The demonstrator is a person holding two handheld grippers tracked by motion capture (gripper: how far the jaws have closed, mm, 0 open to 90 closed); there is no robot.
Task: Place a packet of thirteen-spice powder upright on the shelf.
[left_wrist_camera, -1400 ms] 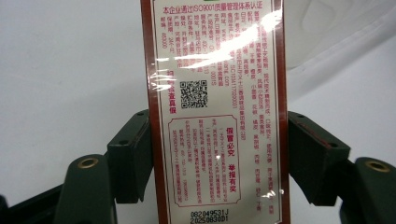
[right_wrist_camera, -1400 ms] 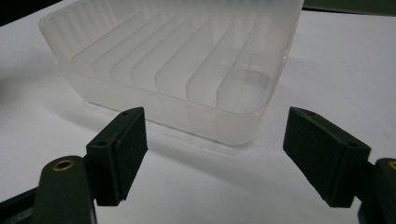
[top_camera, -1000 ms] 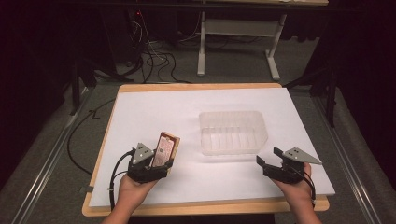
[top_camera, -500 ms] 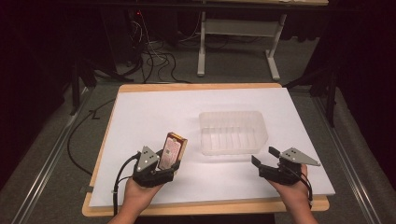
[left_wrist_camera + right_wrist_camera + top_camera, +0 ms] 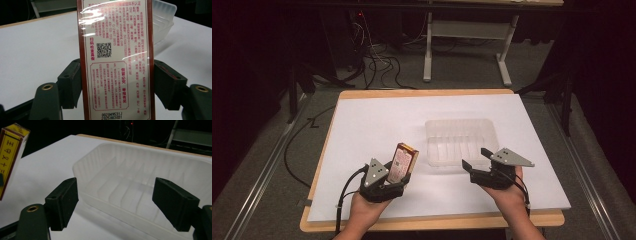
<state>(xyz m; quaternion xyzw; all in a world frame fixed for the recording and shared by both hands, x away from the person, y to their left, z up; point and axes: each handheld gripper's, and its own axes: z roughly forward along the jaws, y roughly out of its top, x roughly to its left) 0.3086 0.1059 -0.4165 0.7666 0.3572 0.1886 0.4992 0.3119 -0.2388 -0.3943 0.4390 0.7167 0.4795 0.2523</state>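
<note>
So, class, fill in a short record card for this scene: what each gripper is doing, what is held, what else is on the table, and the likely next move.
left gripper: shut on the box, lifted clear of the table
box: red-edged carton, printed back with a QR code, tilted towards the tray
right gripper: open, nothing between the jaws, pointing at the tray's near side
tray: clear ribbed plastic, empty
table: white sheet on a wooden board
likely next move: box probably goes into the tray
</note>
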